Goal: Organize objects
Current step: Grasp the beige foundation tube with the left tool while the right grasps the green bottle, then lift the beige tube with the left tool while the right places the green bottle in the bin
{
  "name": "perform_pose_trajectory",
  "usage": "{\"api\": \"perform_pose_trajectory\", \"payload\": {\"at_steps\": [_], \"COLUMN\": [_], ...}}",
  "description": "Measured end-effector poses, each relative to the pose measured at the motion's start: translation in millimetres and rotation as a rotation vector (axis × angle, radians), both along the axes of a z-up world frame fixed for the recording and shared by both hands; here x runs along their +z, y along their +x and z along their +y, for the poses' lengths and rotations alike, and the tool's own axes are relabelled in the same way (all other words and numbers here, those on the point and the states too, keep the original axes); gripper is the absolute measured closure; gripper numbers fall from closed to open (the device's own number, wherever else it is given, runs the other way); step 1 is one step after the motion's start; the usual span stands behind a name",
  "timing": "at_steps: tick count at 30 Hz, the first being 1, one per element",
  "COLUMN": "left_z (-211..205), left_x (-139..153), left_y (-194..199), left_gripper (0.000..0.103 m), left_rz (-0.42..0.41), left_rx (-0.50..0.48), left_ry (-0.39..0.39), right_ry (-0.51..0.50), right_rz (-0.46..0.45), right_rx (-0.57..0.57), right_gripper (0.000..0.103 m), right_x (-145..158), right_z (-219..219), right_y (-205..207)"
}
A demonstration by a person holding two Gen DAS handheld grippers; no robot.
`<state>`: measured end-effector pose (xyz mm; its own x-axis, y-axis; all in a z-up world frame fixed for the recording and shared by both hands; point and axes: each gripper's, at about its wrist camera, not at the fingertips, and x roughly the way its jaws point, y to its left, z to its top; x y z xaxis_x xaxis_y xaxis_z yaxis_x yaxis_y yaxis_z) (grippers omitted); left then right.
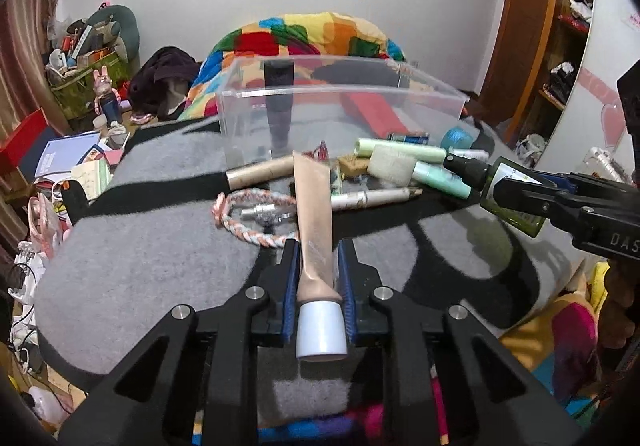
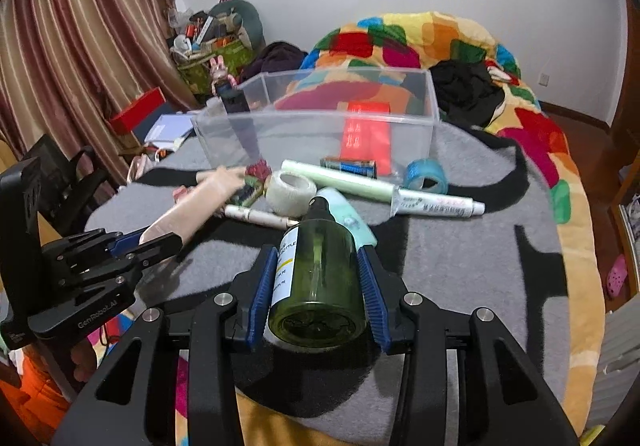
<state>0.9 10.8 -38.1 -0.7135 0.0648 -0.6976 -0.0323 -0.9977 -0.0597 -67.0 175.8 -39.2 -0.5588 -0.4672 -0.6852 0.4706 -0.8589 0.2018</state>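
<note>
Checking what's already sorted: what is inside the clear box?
In the clear box: a red pack lying flat and a dark tube leaning at its left end. Nothing else is visible through the walls.

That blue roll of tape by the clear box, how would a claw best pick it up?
The blue tape roll stands on edge beside the clear box, its open hole facing the camera. Probably best to come from above and pinch the top of the ring, one finger through the hole, one outside.

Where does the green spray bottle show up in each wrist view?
Left wrist: green spray bottle at the right edge, clamped in the right gripper, nozzle pointing left.
Right wrist: bottom centre, base toward the camera, between the blue pads.
Shared landmark: clear plastic box behind the clutter.
</note>
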Motion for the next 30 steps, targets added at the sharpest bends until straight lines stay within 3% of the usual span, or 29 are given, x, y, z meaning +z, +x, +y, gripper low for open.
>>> {"api": "perform_pose_trajectory", "payload": {"at_steps": [7, 8, 9, 16, 18, 23, 27, 30], "left_z": [-3.1, -3.5, -3.7, -6.0, -5.5, -1.8, -3.8, -7.1], "left_x": [29.1, 32.8, 36.5, 50.9, 44.7, 11.5, -10.3, -17.6], "left_y": [2.4, 3.0, 2.4, -5.6, -8.1, -14.0, -12.0, -10.4], "left_gripper": [0.087, 0.1, 0.103, 0.102, 0.1, 0.058, 0.057, 0.061], "left_rz": [0.068, 0.078, 0.082, 0.094, 0.062, -0.058, -0.118, -0.119], "left_rx": [-0.015, -0.018, -0.022, -0.031, -0.045, -0.066, -0.058, -0.042], "left_ry": [0.032, 0.035, 0.039, 0.025, 0.018, -0.003, -0.005, 0.031], "right_ry": [-0.037, -0.043, -0.049, -0.064, -0.061, -0.058, -0.044, -0.039], "right_rz": [0.08, 0.092, 0.101, 0.136, 0.134, 0.124, 0.147, 0.16], "right_rx": [-0.021, -0.026, -0.029, -0.045, -0.044, -0.058, -0.088, -0.1], "right_gripper": [0.065, 0.065, 0.065, 0.065, 0.065, 0.065, 0.065, 0.065], "right_x": [26.6, 30.1, 33.4, 45.0, 44.6, 43.8, 47.3, 49.9], "right_z": [1.6, 2.2, 2.9, 2.3, 2.0, 4.4, 6.3, 5.0], "right_y": [0.4, -0.1, -0.7, -8.1, -9.0, -16.3, -29.6, -39.1]}}
